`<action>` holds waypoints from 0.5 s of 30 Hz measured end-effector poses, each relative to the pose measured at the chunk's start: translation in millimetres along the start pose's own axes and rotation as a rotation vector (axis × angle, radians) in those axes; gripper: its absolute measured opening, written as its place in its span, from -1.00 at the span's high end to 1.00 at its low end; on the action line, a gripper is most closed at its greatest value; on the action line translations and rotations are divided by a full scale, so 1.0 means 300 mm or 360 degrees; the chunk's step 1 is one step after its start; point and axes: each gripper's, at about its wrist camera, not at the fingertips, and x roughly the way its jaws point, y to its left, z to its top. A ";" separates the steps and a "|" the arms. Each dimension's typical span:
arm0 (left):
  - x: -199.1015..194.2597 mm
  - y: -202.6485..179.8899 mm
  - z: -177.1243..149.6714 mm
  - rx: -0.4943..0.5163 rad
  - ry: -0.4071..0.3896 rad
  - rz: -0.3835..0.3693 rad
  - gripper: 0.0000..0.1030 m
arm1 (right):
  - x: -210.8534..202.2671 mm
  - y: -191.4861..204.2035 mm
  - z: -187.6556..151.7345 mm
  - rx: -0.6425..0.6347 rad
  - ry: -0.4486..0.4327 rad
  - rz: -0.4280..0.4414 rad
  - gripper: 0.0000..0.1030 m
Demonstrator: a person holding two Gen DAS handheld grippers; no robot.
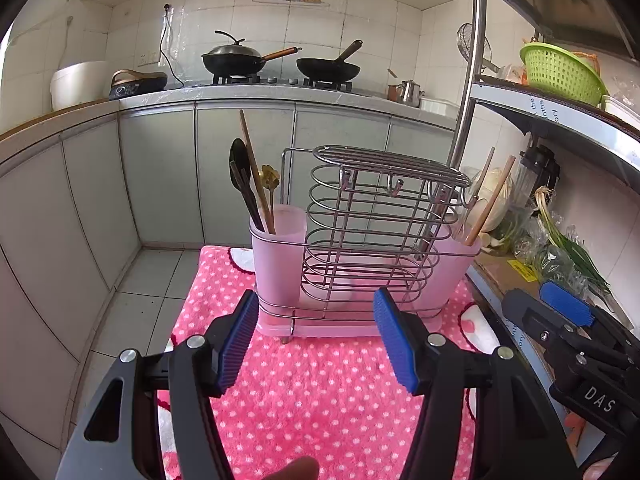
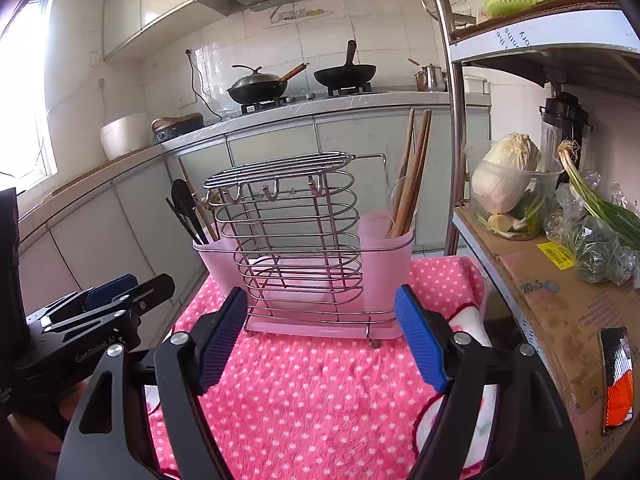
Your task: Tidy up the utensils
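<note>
A wire utensil rack (image 1: 372,216) with pink plastic cups stands on a pink polka-dot cloth (image 1: 320,392). Its left cup (image 1: 278,252) holds a black spoon (image 1: 240,168), chopsticks and a gold spoon (image 1: 269,178). Its right cup (image 1: 456,268) holds wooden chopsticks (image 1: 490,204). In the right wrist view the rack (image 2: 292,232) stands ahead, with chopsticks (image 2: 414,172) in the right cup (image 2: 386,264). My left gripper (image 1: 316,336) is open and empty, just short of the rack. My right gripper (image 2: 320,336) is open and empty too. Each gripper also shows in the other's view, the right one (image 1: 560,312) and the left one (image 2: 116,292).
A metal shelf post (image 1: 468,80) and a shelf with cardboard (image 2: 560,308), cabbage (image 2: 506,176), greens (image 2: 600,220) and a green basket (image 1: 560,72) stand on the right. Kitchen counter with woks (image 1: 248,60) is behind. Tiled floor (image 1: 140,300) lies to the left.
</note>
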 end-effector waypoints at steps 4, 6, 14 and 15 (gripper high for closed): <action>0.000 -0.006 -0.002 0.0015 -0.0005 0.0000 -0.14 | 0.003 0.003 0.001 -0.0003 0.0003 0.0001 -0.49; -0.001 -0.008 -0.003 0.0018 -0.0009 0.0002 -0.14 | 0.003 0.003 0.001 -0.0003 0.0004 0.0001 -0.48; -0.001 -0.011 -0.004 0.0031 -0.0011 0.0003 -0.14 | 0.003 0.003 0.001 -0.0002 0.0004 0.0001 -0.49; -0.001 -0.012 -0.005 0.0033 -0.0012 0.0004 -0.14 | 0.004 0.004 0.000 -0.0002 0.0004 0.0001 -0.49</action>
